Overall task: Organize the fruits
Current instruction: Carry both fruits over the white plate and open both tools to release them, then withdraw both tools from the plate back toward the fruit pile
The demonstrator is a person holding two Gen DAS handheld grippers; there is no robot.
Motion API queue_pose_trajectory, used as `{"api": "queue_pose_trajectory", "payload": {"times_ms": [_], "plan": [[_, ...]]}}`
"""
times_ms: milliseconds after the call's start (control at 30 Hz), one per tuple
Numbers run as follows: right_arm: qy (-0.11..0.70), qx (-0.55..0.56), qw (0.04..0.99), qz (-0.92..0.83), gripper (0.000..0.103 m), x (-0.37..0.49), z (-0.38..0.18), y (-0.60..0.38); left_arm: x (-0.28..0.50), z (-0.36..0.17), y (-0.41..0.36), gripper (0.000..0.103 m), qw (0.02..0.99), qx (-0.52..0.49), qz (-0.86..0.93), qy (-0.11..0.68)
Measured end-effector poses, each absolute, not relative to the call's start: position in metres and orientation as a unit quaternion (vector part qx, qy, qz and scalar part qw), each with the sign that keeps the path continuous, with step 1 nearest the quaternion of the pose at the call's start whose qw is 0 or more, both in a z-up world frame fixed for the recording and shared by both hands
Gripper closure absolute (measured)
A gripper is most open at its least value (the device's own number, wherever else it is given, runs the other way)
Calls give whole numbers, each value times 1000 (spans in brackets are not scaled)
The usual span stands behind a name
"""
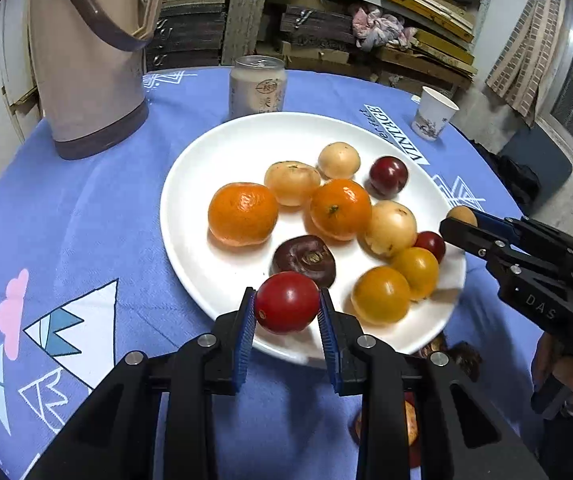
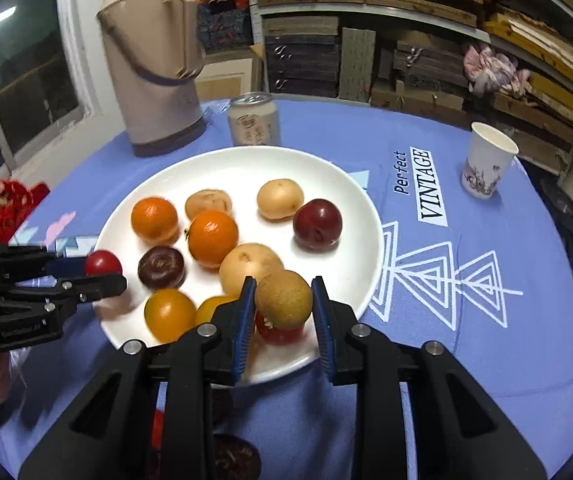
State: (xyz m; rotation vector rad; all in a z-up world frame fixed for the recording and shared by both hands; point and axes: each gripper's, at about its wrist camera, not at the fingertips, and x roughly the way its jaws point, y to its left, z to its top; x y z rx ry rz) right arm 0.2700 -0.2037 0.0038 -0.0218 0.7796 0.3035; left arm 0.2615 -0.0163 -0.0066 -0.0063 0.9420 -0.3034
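Left gripper (image 1: pixel 287 304) is clamped on a red tomato (image 1: pixel 286 302) — held over the white plate's (image 1: pixel 214 152) near rim. Right gripper (image 2: pixel 283 304) is closed around a brown fruit (image 2: pixel 283 299) — above the plate's near-right edge.

Fruit count around the white plate (image 1: pixel 190 216)

Two oranges (image 1: pixel 243 213), three pale yellow round fruits (image 1: pixel 292 182), two yellow tomatoes (image 1: pixel 380 294), one dark red plum (image 1: pixel 388 176), one brown-purple fruit (image 1: pixel 304 258), one small red fruit (image 1: pixel 431 244). Each of two grippers holds one more: red tomato (image 1: pixel 287 302), brown fruit (image 2: pixel 283 299). One can (image 1: pixel 257 87), one paper cup (image 1: pixel 434 113), one thermos (image 1: pixel 86 60).
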Motion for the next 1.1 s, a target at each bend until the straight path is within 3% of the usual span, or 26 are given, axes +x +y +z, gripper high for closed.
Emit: {"api": "queue_pose_trajectory", "payload": {"times_ms": [33,67,100,167,500,833,1100], "plan": [[374,-7,916,143,62,271,3,-206,263,-7,-15,69,883,-9,-139,448],[368,-6,920,132,43,271,3,-209,264,-6,-12,57,888,-17,-132,439],[359,-6,925,120,38,269,3,-212,261,-3,-8,50,898,-26,-127,421],[351,3,928,127,36,267,6,-217,257,2,-4,25,907,-24,-110,407],[335,47,926,164,29,246,30,-233,230,16,-7,25,915,1,-135,380],[357,-44,920,156,23,223,30,-231,211,3,-27,21,903,68,-169,390],[393,-111,891,196,19,191,5,-225,207,0,-16,17,885,50,-194,420]]}}
